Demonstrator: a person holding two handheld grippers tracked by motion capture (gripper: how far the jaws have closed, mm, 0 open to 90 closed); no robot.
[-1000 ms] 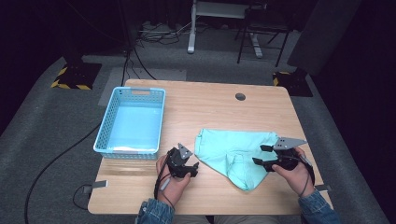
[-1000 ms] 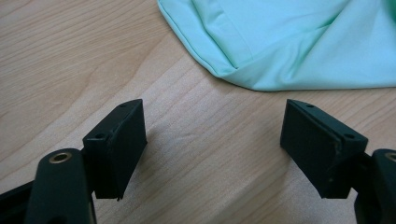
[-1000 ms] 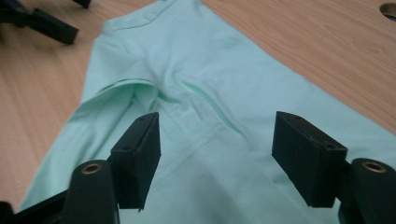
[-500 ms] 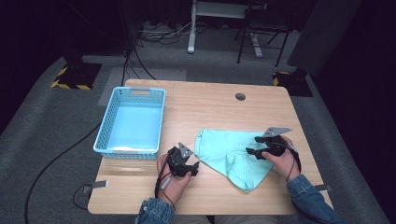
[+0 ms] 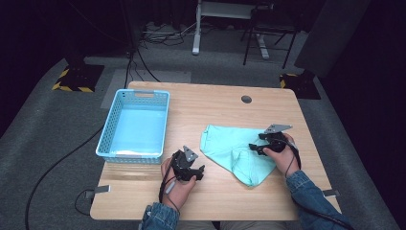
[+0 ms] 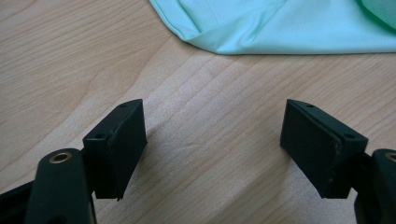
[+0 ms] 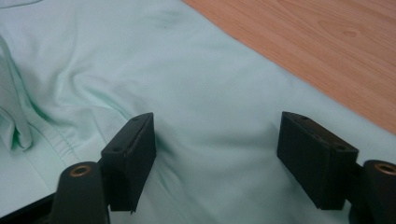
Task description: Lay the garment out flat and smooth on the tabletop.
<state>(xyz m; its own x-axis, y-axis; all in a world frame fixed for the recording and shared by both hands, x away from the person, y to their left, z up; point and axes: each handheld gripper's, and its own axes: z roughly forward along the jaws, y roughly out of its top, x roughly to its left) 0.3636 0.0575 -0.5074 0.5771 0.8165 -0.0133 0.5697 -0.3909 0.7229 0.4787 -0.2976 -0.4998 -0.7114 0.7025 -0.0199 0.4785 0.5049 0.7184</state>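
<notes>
Right gripper (image 5: 256, 148) sits over the right part of the cloth (image 5: 230, 148), jaws apart; they have just been opening, and cloth lies beneath the gap with no pinch seen. Left gripper (image 5: 198, 171) rests on bare table (image 5: 215, 110) just left of the cloth, jaws wide apart and empty.

The cloth, mint green and rumpled, lies on the right half of the table, its near tip pointing toward the person.

The right gripper view shows the cloth's creases and a seam (image 7: 60, 140) under the jaws, with wood past its far edge. The left gripper view shows the cloth's folded hem (image 6: 205, 39) lying beyond the jaws, well apart from them. The high view adds a blue basket (image 5: 110, 143) on the left half and a round hole (image 5: 246, 99) near the far edge.

Count: two grippers, one cloth, one basket, one table.
</notes>
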